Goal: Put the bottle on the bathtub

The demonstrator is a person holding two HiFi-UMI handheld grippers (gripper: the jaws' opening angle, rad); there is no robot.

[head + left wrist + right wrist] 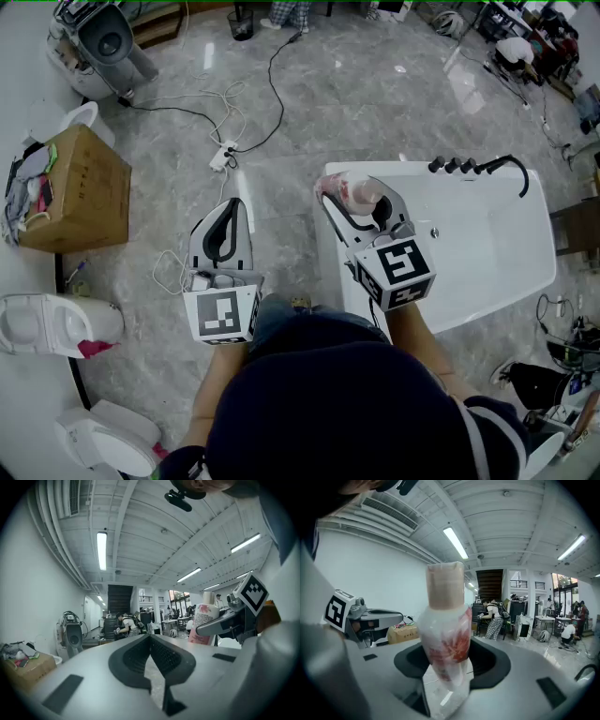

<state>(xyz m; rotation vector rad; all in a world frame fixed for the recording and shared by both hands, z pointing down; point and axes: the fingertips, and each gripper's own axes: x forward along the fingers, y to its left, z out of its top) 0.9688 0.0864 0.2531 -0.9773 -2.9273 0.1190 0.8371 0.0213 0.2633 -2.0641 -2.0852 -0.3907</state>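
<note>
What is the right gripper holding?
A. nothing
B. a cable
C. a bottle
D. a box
C: the right gripper view shows the bottle clamped upright between the jaws of the right gripper.

No words or numbers can be read anywhere in this scene. The white plastic bottle [445, 634] in my right tool [361, 199] carries a pink flower print, and no lettering can be made out on it. Faint print on the side of the brown cardboard box [80, 192] is too small to read. The cubes on my right tool and my left tool [232, 214] bear black-and-white square markers [403, 265], which are patterns without letters.
</note>
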